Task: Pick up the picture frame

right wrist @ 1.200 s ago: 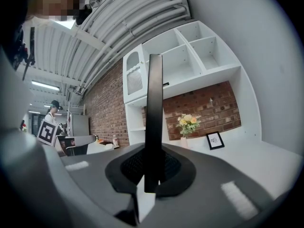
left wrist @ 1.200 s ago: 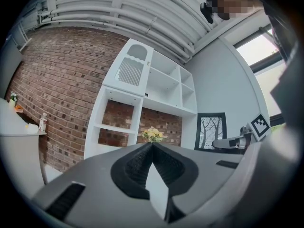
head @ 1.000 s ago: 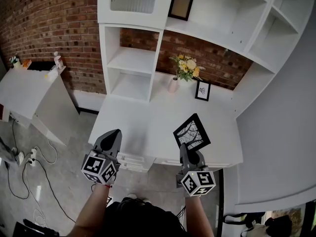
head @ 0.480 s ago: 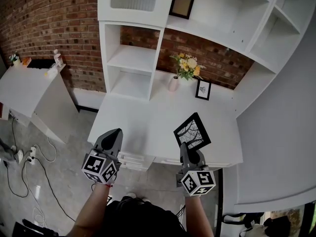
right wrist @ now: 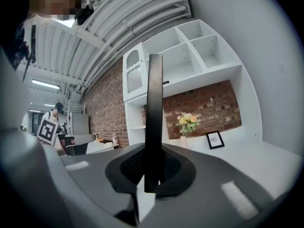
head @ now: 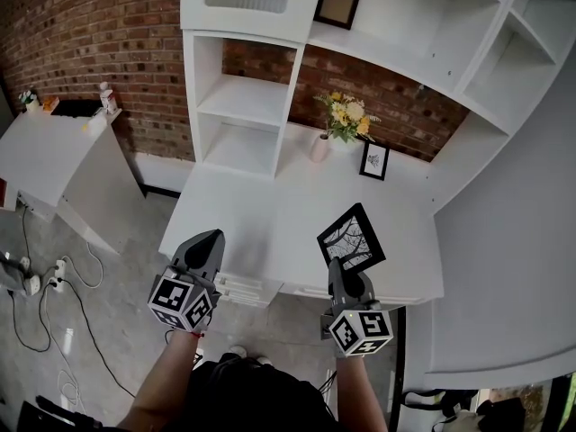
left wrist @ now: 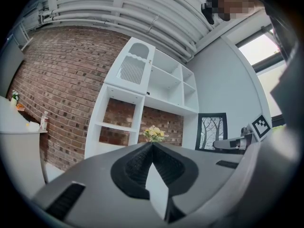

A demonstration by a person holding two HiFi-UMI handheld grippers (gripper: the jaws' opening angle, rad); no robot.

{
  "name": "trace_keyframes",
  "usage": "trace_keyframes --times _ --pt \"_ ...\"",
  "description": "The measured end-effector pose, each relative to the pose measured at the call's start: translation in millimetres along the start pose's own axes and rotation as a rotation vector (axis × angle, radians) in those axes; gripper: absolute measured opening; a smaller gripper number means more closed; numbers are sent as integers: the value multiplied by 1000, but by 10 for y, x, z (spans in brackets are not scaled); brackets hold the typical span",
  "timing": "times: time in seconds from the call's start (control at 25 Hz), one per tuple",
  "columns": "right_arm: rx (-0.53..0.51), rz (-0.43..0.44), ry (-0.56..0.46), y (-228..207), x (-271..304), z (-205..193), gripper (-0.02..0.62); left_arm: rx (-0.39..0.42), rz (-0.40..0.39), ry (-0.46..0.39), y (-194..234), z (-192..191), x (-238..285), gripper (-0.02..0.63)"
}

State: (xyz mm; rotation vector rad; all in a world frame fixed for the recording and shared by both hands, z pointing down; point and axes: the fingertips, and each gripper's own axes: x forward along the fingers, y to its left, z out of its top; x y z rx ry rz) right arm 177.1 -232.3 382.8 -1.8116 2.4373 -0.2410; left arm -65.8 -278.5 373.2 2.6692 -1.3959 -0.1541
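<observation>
A black picture frame (head: 351,238) with a tree print is held above the white desk (head: 261,223), tilted, with my right gripper (head: 342,268) shut on its lower edge. In the right gripper view the frame (right wrist: 153,122) stands edge-on between the closed jaws. My left gripper (head: 205,247) is to the left at the desk's front edge, shut with nothing in it. From the left gripper view the held frame (left wrist: 212,132) shows at the right.
A vase of yellow flowers (head: 342,124) and a small framed print (head: 373,161) stand at the back of the desk. Another frame (head: 337,3) sits on the upper shelf. White shelving (head: 243,106) rises behind. A white counter (head: 54,156) is at left.
</observation>
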Motion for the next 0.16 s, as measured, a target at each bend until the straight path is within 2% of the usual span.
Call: trace_keyframes --times 0.16 --pt "-1 -2 3 -26 42 20 21 -3 -3 5 8 6 61 -3"
